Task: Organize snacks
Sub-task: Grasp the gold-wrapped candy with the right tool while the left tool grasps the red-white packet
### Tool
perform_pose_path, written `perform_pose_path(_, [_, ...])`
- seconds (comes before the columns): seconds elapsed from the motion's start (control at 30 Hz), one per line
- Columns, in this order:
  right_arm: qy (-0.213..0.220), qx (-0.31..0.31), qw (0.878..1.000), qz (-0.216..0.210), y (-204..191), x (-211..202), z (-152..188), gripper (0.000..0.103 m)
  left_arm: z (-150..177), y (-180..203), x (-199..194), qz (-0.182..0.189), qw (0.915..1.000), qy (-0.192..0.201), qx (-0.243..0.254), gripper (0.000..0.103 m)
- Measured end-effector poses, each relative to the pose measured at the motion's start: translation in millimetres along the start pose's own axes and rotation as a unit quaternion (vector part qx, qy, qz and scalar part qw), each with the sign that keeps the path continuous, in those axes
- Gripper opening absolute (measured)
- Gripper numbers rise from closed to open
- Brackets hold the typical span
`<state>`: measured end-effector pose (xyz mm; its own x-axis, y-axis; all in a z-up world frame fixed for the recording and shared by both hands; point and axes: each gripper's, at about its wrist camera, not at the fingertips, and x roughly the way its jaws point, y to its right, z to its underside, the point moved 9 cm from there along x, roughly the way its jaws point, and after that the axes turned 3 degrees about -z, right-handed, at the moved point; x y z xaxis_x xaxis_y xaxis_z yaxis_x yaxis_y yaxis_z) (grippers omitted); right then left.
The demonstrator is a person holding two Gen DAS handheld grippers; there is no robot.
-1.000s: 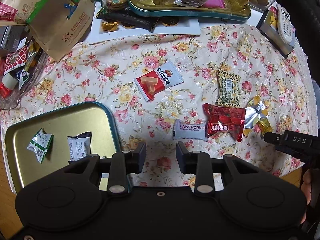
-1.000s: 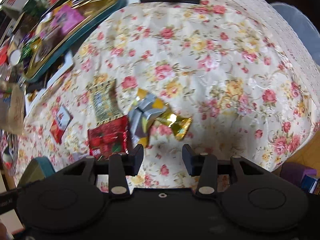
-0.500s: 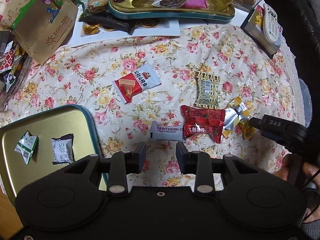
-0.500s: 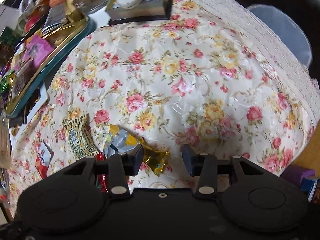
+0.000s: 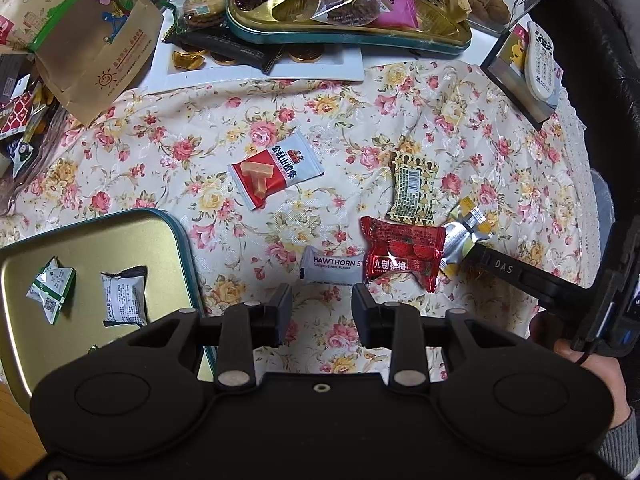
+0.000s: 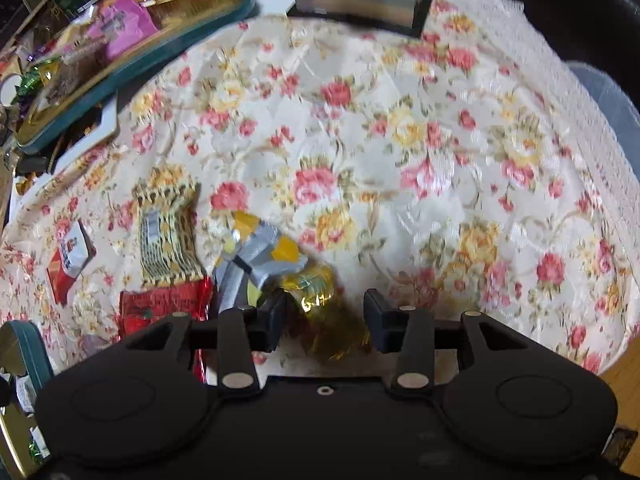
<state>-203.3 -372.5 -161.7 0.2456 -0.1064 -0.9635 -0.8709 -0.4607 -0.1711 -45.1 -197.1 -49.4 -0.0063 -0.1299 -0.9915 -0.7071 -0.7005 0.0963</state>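
Observation:
My left gripper [image 5: 322, 312] hangs open over the flowered cloth, pointing straight down, just short of a white Hawthorn packet [image 5: 332, 270]. Beside that lie a red plum packet [image 5: 402, 254], a gold patterned packet [image 5: 414, 188] and a red-and-white packet [image 5: 276, 172]. The gold tin tray [image 5: 92, 248] at the left holds a green-white snack [image 5: 50, 290] and a grey-white one [image 5: 124, 296]. My right gripper [image 6: 326, 312] is low over a gold-foil candy [image 6: 316, 284] beside a silver-and-yellow wrapper [image 6: 256, 256]. Its jaws are closing with the candy between them, not pressed.
At the back stand a big oval tin [image 5: 344, 36] heaped with snacks, a white tray [image 5: 256, 76] and a brown paper bag [image 5: 92, 40]. A remote on a box [image 5: 540, 64] sits back right. The table's edge curves along the right. A person's hand [image 5: 600, 380] grips the right tool.
The right gripper has sunk onto the gold candy, which now lies between its slightly narrower jaws. The left gripper has stayed open and roughly in place.

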Motion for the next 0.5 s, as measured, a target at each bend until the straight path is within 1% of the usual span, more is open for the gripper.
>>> perform_pose_path(0.07, [0.000, -0.003, 1.000, 0.004, 1.0, 0.9, -0.1, 0.037, -0.5, -0.6, -0.3, -0.001, 1.0000, 0.002, -0.001, 0.043])
perform_pose_path(0.13, [-0.002, -0.001, 1.000, 0.009, 2.6, 0.2, 0.7, 0.024, -1.0, -1.8, 0.4, -0.002, 1.0000, 0.002, -0.003, 0.043])
perform_pose_path(0.2, [-0.011, 0.000, 1.000, 0.008, 2.6, -0.7, 2.6, 0.023, -1.7, -3.6, 1.6, -0.004, 1.0000, 0.001, -0.007, 0.043])
perform_pose_path(0.33, [-0.049, 0.032, 0.998, -0.018, 4.0, -3.0, 11.8, 0.023, -6.0, -6.8, 2.1, -0.003, 0.9999, 0.003, -0.015, 0.043])
perform_pose_path(0.43, [-0.063, 0.062, 0.996, -0.029, 9.0, -9.6, 14.9, 0.023, -13.8, -12.1, -3.4, 0.009, 0.9993, 0.016, -0.031, 0.043])
perform_pose_path(0.5, [-0.061, 0.081, 0.994, -0.039, 11.2, -18.4, 12.7, 0.023, -21.1, -17.8, -10.2, 0.021, 0.9980, 0.033, -0.050, 0.043])
